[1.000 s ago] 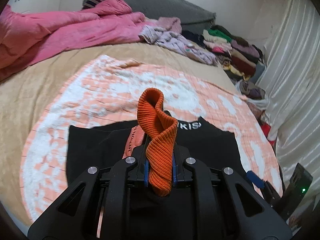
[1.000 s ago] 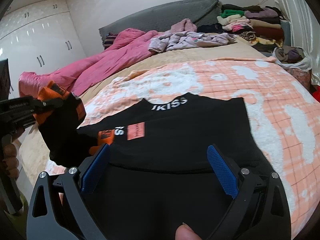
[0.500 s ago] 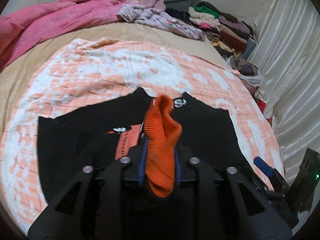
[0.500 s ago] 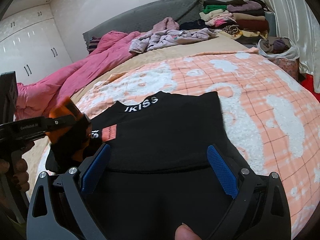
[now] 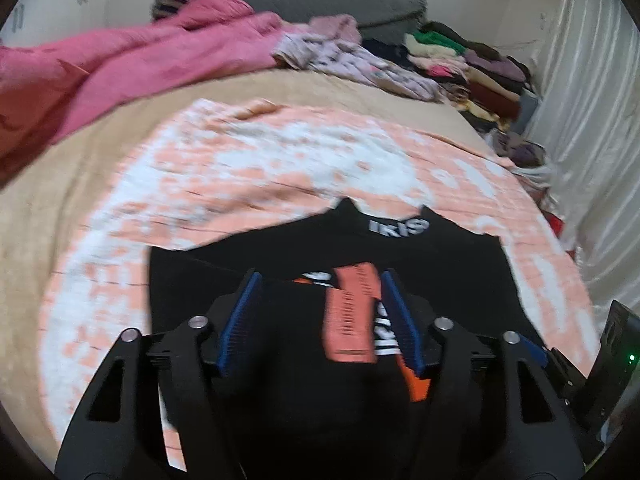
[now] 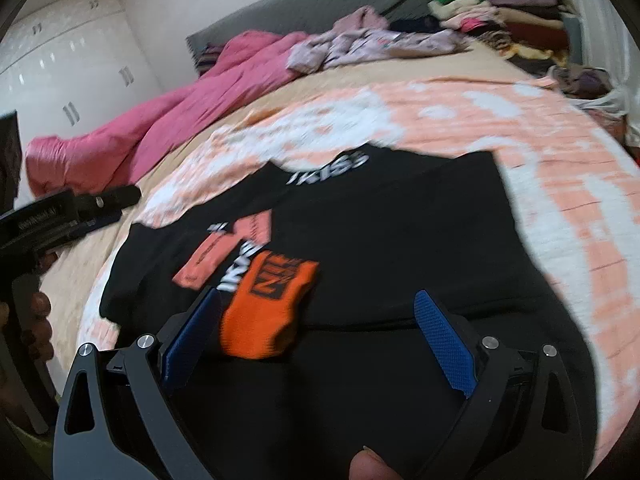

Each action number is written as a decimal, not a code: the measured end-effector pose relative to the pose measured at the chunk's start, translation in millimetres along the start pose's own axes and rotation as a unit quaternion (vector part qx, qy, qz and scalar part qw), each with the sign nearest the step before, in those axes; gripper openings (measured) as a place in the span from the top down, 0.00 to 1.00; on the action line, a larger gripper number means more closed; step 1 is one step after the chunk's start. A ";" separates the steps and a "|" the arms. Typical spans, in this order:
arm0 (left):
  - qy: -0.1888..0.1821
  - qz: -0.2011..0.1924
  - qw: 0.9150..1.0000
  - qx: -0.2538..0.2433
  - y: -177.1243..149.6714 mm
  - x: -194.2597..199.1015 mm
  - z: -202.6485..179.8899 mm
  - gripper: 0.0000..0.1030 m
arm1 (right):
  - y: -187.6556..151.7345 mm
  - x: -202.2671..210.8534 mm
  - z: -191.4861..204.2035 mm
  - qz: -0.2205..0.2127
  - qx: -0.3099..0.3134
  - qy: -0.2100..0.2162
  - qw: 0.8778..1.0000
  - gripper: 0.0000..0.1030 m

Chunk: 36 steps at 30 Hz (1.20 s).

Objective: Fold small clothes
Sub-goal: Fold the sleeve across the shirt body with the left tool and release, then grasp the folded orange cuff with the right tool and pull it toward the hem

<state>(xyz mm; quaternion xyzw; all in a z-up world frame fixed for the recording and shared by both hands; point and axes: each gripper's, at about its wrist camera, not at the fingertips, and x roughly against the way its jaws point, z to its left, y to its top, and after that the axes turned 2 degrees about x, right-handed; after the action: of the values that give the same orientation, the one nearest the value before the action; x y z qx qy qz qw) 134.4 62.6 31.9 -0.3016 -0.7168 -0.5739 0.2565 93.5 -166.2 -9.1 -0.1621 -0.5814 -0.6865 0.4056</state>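
Left gripper (image 5: 320, 316): jaws released and just been opening, blue pads apart, nothing clamped between them. The cloth seen between the pads lies on the bed below them. Right gripper (image 6: 320, 340): jaws spread wide, gripping nothing.

The black garment (image 5: 440, 280) lies spread on the bed directly beneath and ahead of both grippers. A salmon label patch (image 5: 352, 316) on it sits between the left pads, close to the right-hand pad. White lettering (image 5: 398, 226) on the neckband lies beyond the fingertips.

Only the right wrist view shows the orange ribbed cuff (image 6: 268, 308) in full: it rests on the black cloth just beside the right gripper's left pad, free of both grippers. In the left wrist view only an orange sliver shows by the right-hand pad. The right wrist view also shows the left gripper from the side at far left, with the hand (image 6: 38, 320) on its grip, and a fingertip (image 6: 372, 464) at the lower edge.

Further out: peach-and-white blanket (image 5: 260, 152), pink quilt (image 5: 160, 60), stacked clothes (image 5: 460, 60) far right. Both views are motion-blurred.
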 end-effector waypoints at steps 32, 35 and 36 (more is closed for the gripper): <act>0.052 -0.050 0.995 0.064 -10.4 41.7 80.7 0.44 | 52.2 17.9 33.5 -0.082 0.112 -0.024 0.990 0.92; 0.055 -0.050 0.995 0.065 -10.9 41.0 81.4 0.44 | 63.8 31.3 17.9 -0.098 0.108 -0.049 0.988 0.92; 0.056 -0.050 0.995 0.065 -10.9 40.9 81.6 0.44 | 65.2 35.0 12.7 -0.102 0.107 -0.057 0.987 0.92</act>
<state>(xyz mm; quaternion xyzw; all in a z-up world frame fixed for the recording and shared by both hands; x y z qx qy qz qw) 96.6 146.3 36.7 -0.2157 -0.7513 -0.5542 0.2862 117.2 -167.1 62.1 -0.0965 -0.6869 -0.6480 0.3146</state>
